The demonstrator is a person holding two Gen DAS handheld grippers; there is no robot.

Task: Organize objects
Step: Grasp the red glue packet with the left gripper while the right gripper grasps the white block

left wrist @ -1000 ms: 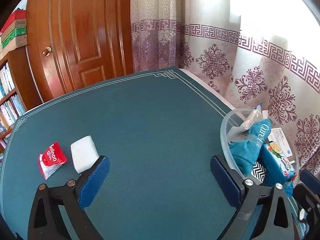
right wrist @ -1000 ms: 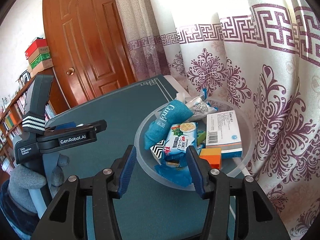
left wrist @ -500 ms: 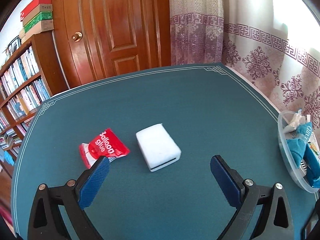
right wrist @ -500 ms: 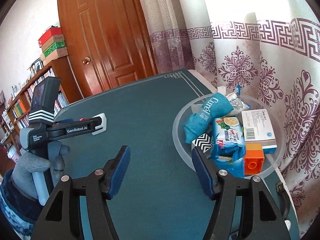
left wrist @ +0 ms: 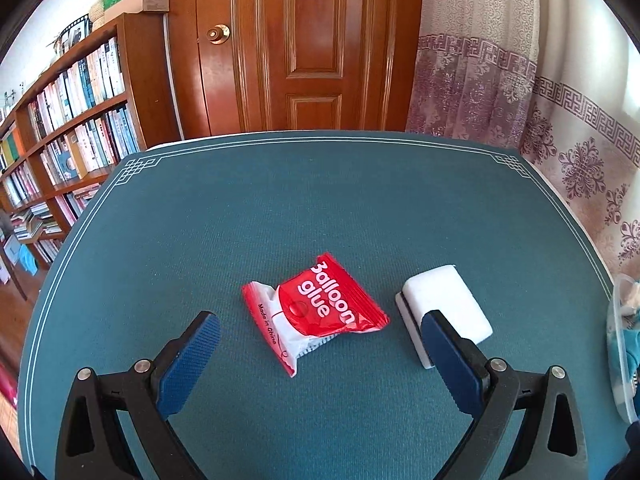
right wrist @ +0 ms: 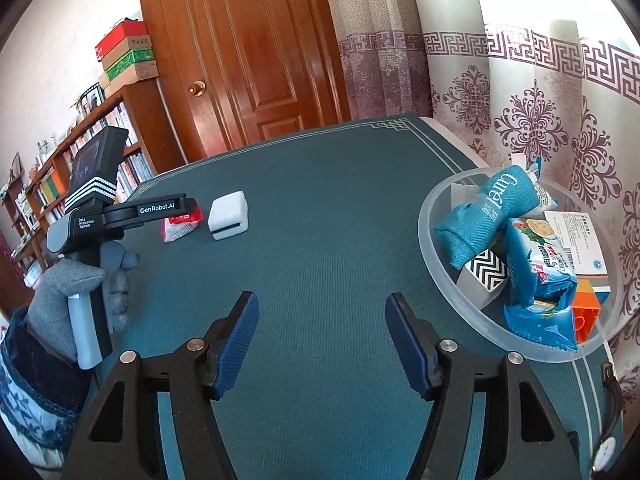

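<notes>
The red balloon glue packet (left wrist: 316, 308) lies flat on the green table mat (left wrist: 320, 200), between the two fingers of the left gripper (left wrist: 320, 336) in the left wrist view. The gripper is spread wide and holds nothing. A white sponge block (left wrist: 444, 308) lies just beside the packet, at 3 o'clock from it, apart from it; the gripper's right finger covers the near corner of the block in this view. From the right wrist view the left gripper (right wrist: 192, 210) hangs over the packet (right wrist: 180, 226), and the sponge block (right wrist: 229, 215) is at 3 o'clock from the packet.

The right gripper (right wrist: 322, 332) is also released, its fingers apart over bare mat, with nothing between them. At 2 o'clock from it stands a clear plastic bowl (right wrist: 448, 292) near the table edge. In the bowl there are a teal cloth pouch (right wrist: 480, 216), a blue snack packet (right wrist: 536, 280), a white medicine box (right wrist: 580, 244), an orange toy brick (right wrist: 586, 308) and a small box with black zigzag pattern (right wrist: 486, 278). A wristwatch (right wrist: 608, 432) lies on the mat at 6 o'clock from the bowl.

A gray-gloved hand (right wrist: 76, 292) holds the handle of the left gripper. Behind the table are a wooden door (left wrist: 296, 44), a bookshelf (left wrist: 68, 120) at 9 o'clock and a patterned curtain (left wrist: 560, 100) at 3 o'clock.
</notes>
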